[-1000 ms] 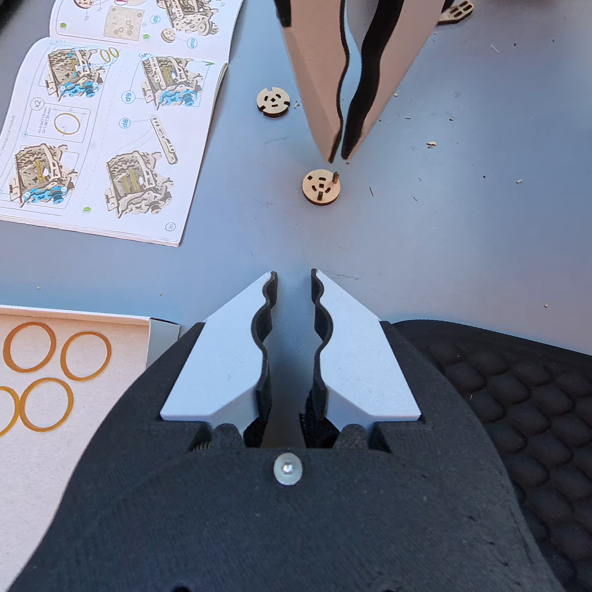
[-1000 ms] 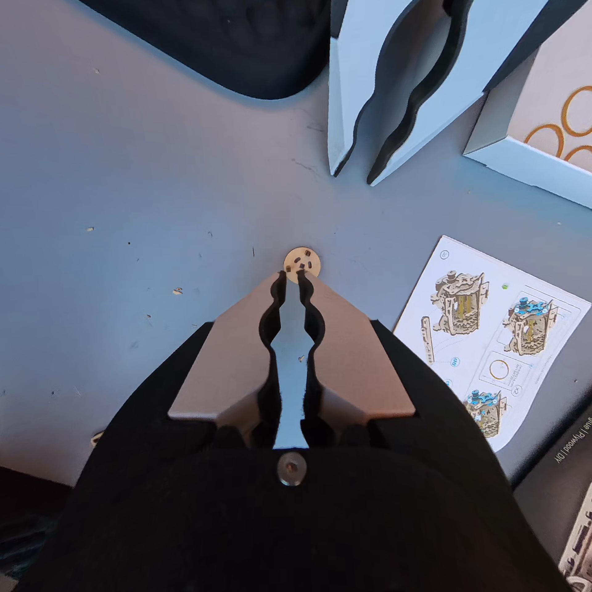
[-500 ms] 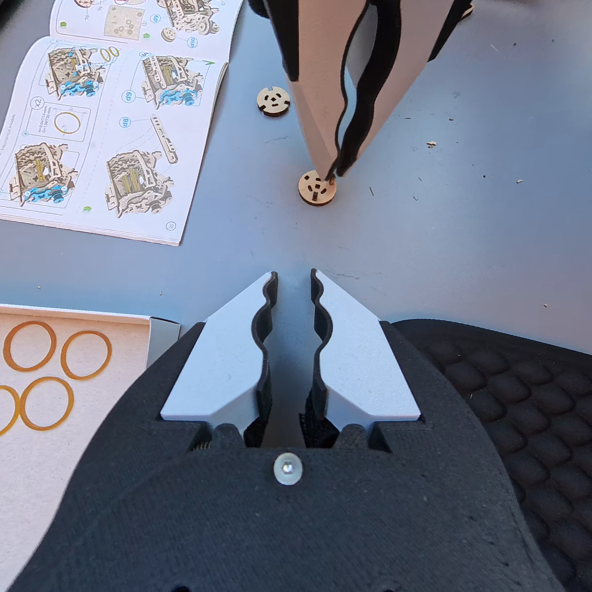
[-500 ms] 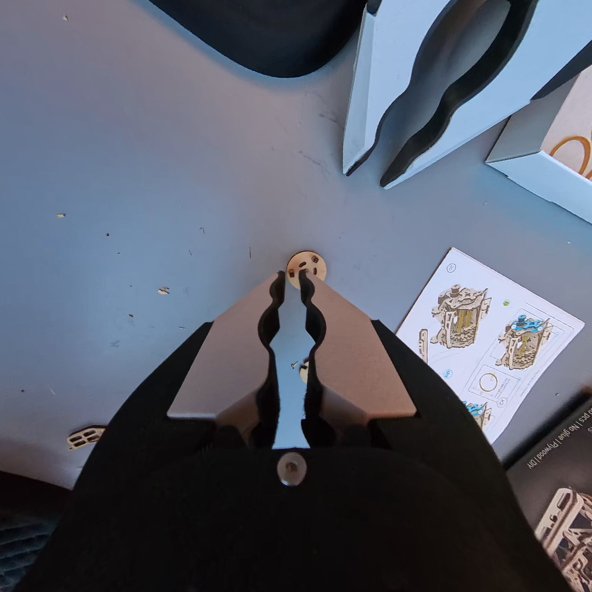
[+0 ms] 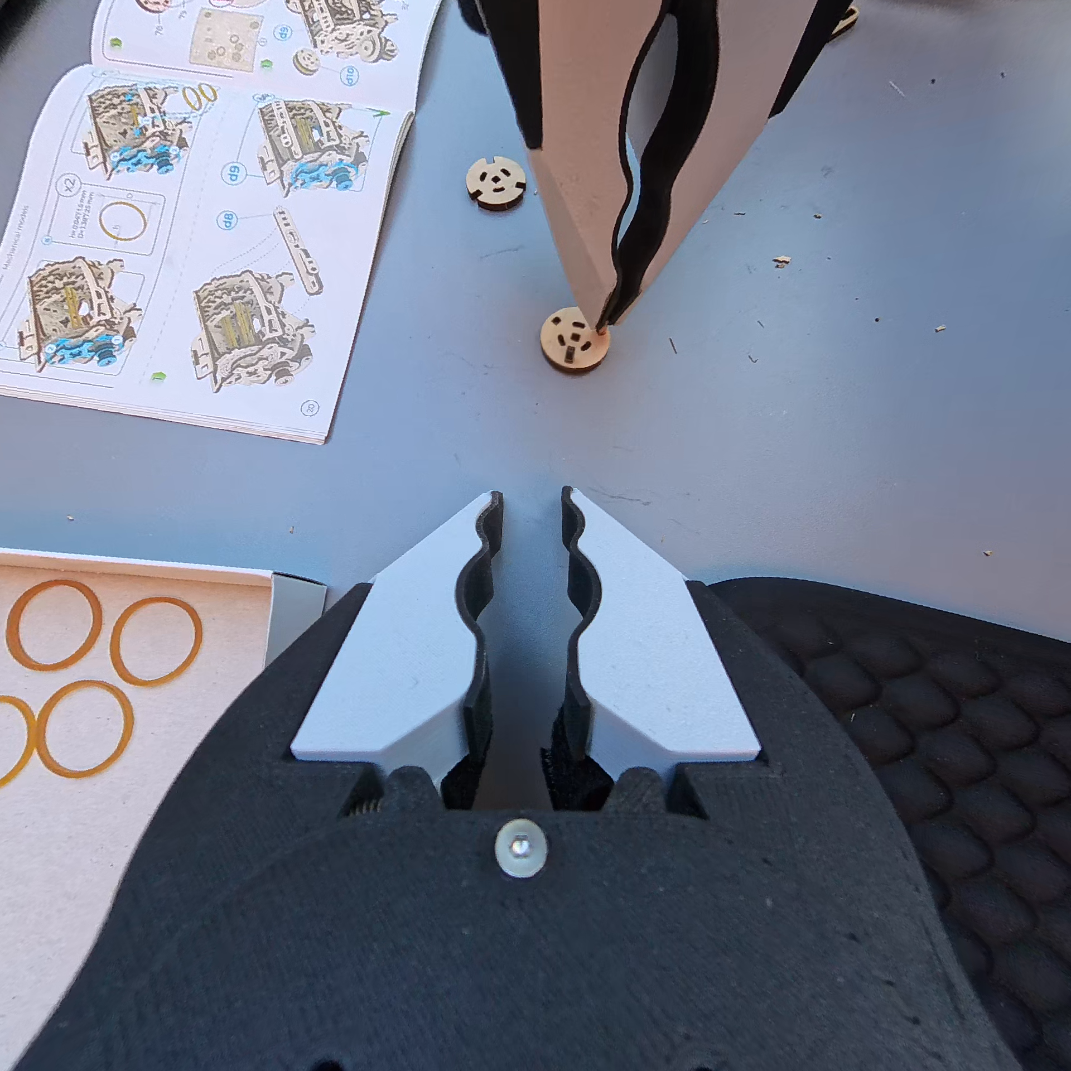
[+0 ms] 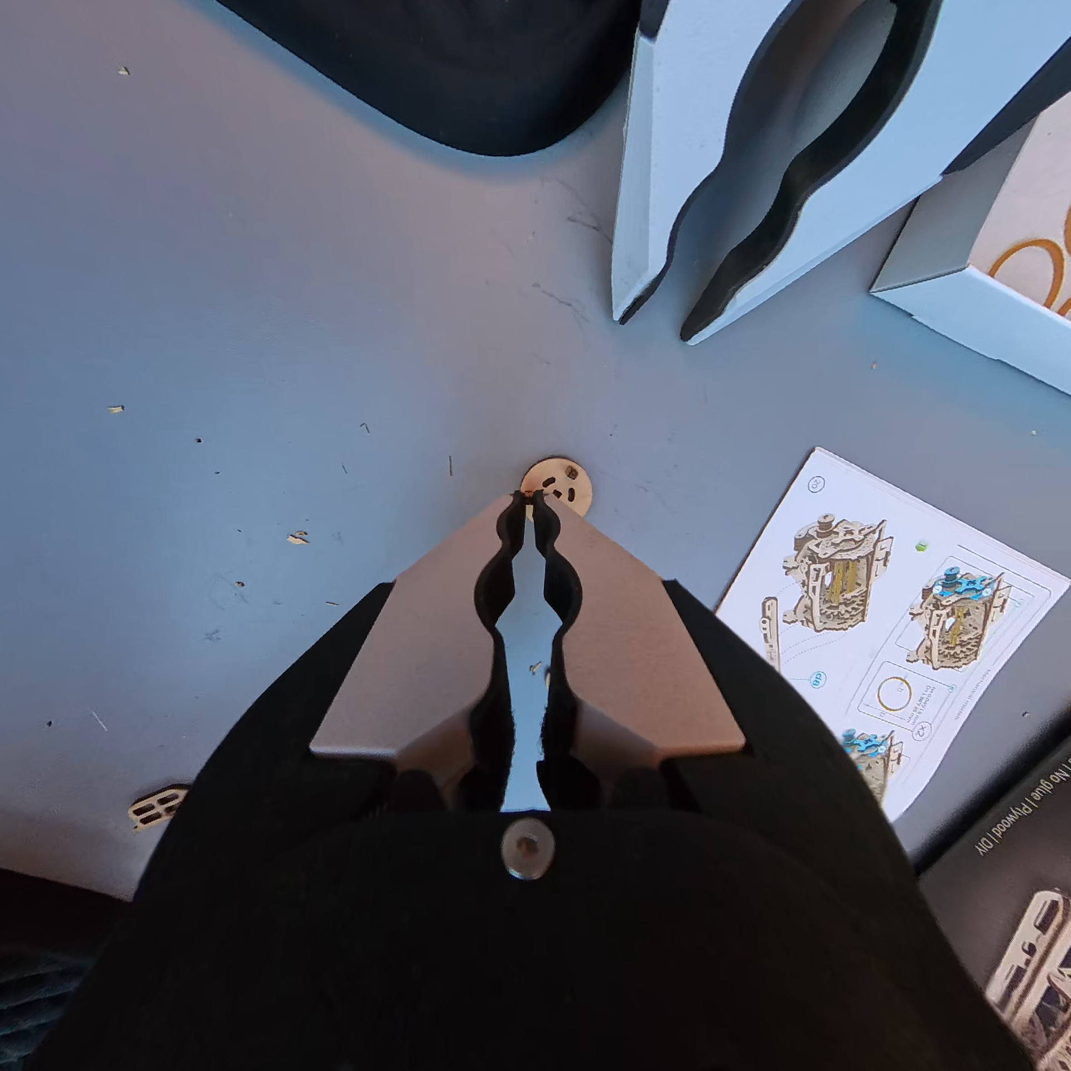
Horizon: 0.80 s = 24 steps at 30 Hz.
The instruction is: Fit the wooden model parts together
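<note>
A round wooden disc (image 5: 571, 348) with several slots lies on the grey table. It also shows in the right wrist view (image 6: 557, 480). My right gripper (image 6: 528, 496) points down at the disc's edge, its tips pinched on a small wooden peg (image 6: 528, 511) that touches the disc. In the left wrist view the right gripper (image 5: 604, 324) stands over the disc. My left gripper (image 5: 532, 497) is open and empty, low over the table a short way from the disc; it also shows in the right wrist view (image 6: 655, 327). A second slotted disc (image 5: 496, 186) lies farther off.
An open instruction booklet (image 5: 191, 232) lies to the left. A cardboard box (image 5: 145, 782) with orange rubber bands (image 5: 155, 641) sits at the near left. A black padded mat (image 5: 927, 724) lies at the right. A small latticed wooden piece (image 6: 155, 807) and a dark kit box (image 6: 1020, 881) lie near my right gripper. Spacing between my two grippers at the tips: around 7 centimetres.
My right gripper has come down onto the disc's edge and its tips have closed on the peg. My left gripper has not moved.
</note>
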Available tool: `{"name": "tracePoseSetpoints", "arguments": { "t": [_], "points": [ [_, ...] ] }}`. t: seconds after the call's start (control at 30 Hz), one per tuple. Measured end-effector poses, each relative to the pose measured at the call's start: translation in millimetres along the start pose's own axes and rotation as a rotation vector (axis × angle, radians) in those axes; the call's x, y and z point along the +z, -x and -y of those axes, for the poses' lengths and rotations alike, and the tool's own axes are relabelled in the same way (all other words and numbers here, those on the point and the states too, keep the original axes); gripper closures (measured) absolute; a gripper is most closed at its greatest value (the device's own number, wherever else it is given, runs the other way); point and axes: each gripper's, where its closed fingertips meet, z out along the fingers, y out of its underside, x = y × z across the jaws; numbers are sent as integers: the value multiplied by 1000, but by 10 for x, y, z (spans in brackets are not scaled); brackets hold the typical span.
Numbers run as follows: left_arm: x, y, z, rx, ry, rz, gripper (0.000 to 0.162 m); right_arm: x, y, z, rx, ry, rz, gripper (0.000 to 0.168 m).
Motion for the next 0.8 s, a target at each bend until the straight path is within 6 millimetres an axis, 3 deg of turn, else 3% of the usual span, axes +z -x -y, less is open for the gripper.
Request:
{"name": "tracePoseSetpoints", "arguments": {
  "t": [0.2, 0.3, 0.43, 0.5, 0.6, 0.7, 0.8],
  "points": [
    [2, 2, 0, -1, -1, 0, 143, -158, 89, 95, -45, 6, 37, 168],
    [2, 2, 0, 0, -1, 1, 144, 16, 153, 14, -39, 70, 122, 168],
    [2, 1, -1, 1, 0, 2, 143, -83, 100, 74, -52, 55, 92, 168],
    [1, 2, -2, 2, 0, 2, 143, 38, 132, -23, -37, 100, 123, 166],
    [2, 1, -1, 4, 2, 3, 143, -30, 85, -25, -40, 97, 91, 168],
    [1, 0, -3, 2, 2, 2, 143, 23, 152, 1, -24, 78, 133, 168],
    [1, 0, -3, 5, 2, 3, 143, -105, 112, 53, -42, 43, 89, 168]
  ]
}}
